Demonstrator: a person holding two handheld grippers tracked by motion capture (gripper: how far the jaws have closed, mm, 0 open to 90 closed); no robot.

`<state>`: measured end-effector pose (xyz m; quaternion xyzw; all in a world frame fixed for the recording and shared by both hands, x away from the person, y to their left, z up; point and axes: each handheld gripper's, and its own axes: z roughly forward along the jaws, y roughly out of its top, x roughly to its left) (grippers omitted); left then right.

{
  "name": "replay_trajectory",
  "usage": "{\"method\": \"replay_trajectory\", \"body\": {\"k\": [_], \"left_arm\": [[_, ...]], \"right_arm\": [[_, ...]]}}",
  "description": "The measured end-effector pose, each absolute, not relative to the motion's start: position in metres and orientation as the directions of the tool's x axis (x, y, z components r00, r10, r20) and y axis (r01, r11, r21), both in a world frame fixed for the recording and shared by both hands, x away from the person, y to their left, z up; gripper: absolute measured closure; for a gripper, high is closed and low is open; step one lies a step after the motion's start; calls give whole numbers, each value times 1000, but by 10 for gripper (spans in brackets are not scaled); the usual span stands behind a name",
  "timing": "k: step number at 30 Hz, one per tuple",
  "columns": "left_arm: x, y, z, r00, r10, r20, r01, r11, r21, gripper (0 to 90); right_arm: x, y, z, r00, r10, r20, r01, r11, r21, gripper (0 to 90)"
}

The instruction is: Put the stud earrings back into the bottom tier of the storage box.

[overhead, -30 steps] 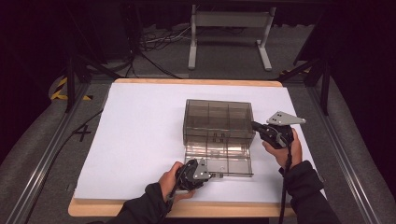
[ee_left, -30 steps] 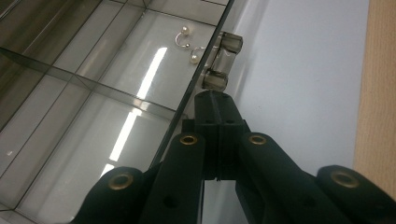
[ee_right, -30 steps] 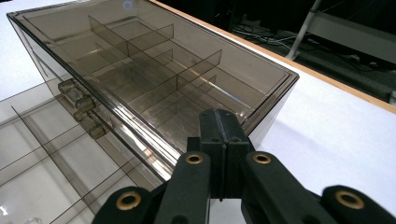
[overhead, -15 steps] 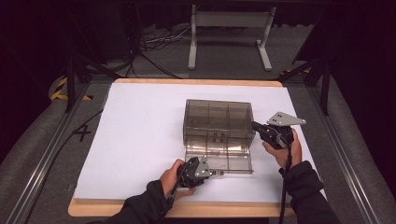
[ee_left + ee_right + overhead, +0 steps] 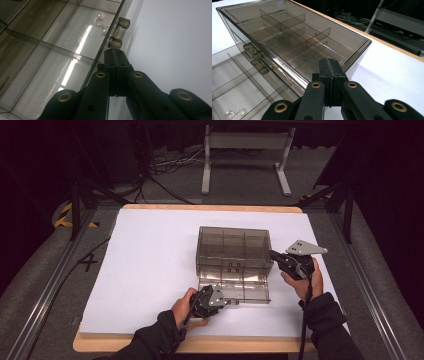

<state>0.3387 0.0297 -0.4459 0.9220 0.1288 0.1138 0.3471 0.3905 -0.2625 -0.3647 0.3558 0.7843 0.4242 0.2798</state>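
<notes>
A smoky clear organizer box (image 5: pixel 233 245) stands mid-table, its lowest drawer (image 5: pixel 250 290) pulled out toward me. My left gripper (image 5: pixel 226 302) is shut with nothing between its jaws, its tips at the drawer's front edge. In the left gripper view the shut tips (image 5: pixel 113 51) sit just short of the drawer's handle (image 5: pixel 119 32). Small pearl earrings (image 5: pixel 100 22) lie in a drawer compartment. My right gripper (image 5: pixel 273 254) is shut and empty against the box's right side. In the right gripper view its tips (image 5: pixel 331 62) rest at the box's (image 5: pixel 294 37) near corner.
White paper (image 5: pixel 150 255) covers the wooden table (image 5: pixel 210 208). The box top shows several divided compartments (image 5: pixel 287 27). A metal stand (image 5: pixel 245 155) and cables lie on the floor beyond the table's far edge. Rails run along both table sides.
My left gripper has edged slightly up toward the drawer's front. The right gripper has held still by the box.
</notes>
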Motion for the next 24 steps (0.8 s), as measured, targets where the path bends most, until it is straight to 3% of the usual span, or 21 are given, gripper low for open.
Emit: {"method": "replay_trajectory", "body": {"k": [24], "left_arm": [[352, 28, -447, 931, 339, 136, 162, -717, 678, 900]], "right_arm": [[390, -262, -365, -588, 798, -133, 322, 381, 867, 900]]}}
